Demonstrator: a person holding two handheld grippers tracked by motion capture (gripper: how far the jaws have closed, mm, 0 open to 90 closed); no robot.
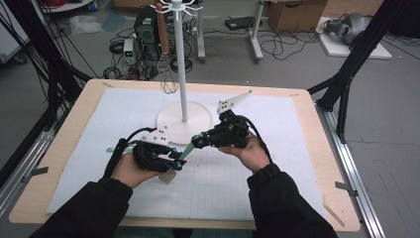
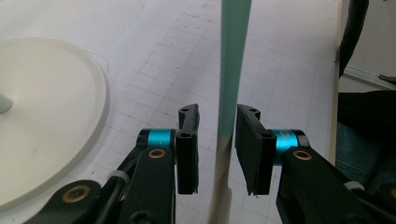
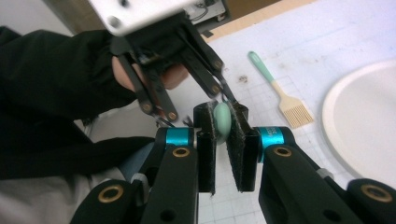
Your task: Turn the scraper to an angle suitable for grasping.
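A spatula with a mint-green handle (image 1: 188, 149) and a beige blade (image 1: 168, 176) hangs slanted just above the white mat, between my two grippers. My right gripper (image 1: 198, 141) is shut on the handle's rounded end (image 3: 221, 119), pads pressing both sides. My left gripper (image 1: 176, 159) stands lower down the same spatula. In the left gripper view the handle (image 2: 231, 70) runs up between the jaws of the left gripper (image 2: 218, 112), with a clear gap on the left side, so it is open around the spatula.
A white rack with a tall pole and round base (image 1: 184, 122) stands just behind the grippers, with a whisk (image 1: 169, 82) hanging from it. A green-handled basting brush (image 3: 280, 95) lies on the mat (image 1: 277, 148) beside the left hand. The mat's right half is bare.
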